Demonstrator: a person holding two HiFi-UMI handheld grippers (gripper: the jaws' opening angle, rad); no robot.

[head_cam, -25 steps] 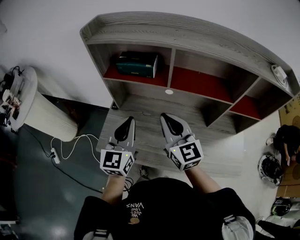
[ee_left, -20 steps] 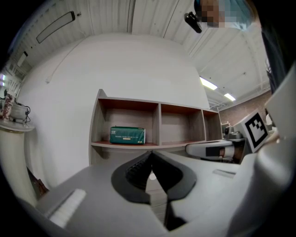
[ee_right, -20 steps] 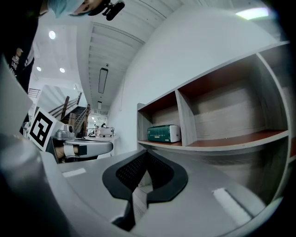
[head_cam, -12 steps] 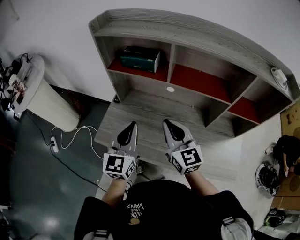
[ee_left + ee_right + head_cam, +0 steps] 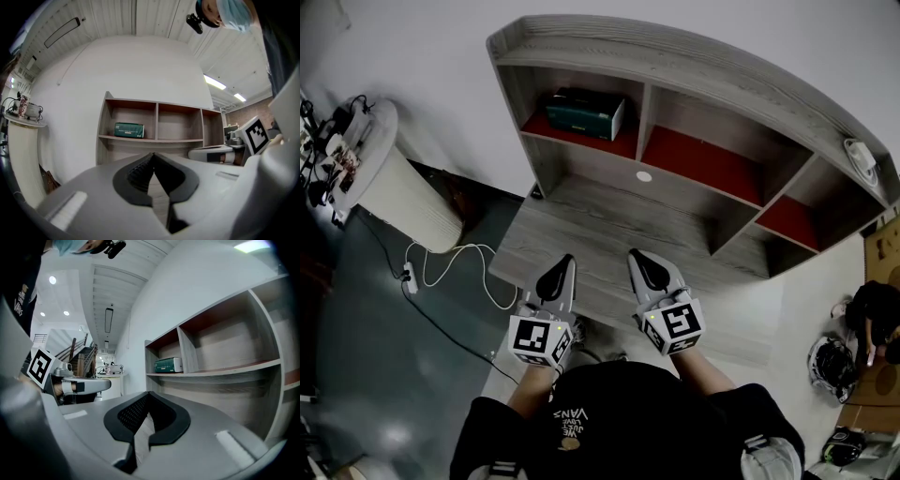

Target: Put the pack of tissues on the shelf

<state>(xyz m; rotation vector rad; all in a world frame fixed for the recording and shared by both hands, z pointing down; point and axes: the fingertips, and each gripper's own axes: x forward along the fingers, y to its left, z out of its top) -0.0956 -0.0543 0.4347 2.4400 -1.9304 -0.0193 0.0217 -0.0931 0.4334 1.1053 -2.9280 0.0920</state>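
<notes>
The green pack of tissues (image 5: 586,112) lies in the left compartment of the wooden shelf unit (image 5: 694,75), on its red-lined board; it also shows as the green pack (image 5: 129,130) in the left gripper view and as the green pack (image 5: 168,365) in the right gripper view. My left gripper (image 5: 567,261) and right gripper (image 5: 633,255) hover side by side over the front edge of the desk top (image 5: 609,225), well short of the shelf. Both are shut with nothing between their jaws.
A round white stand (image 5: 389,183) with clutter on top is at the left, with a white cable and power strip (image 5: 411,278) on the dark floor. A small white device (image 5: 861,155) sits at the shelf's right end. A person crouches at far right (image 5: 872,300).
Both grippers have drawn back from the shelf toward the desk's front edge and sunk a little. The tissue pack has stayed in the left compartment.
</notes>
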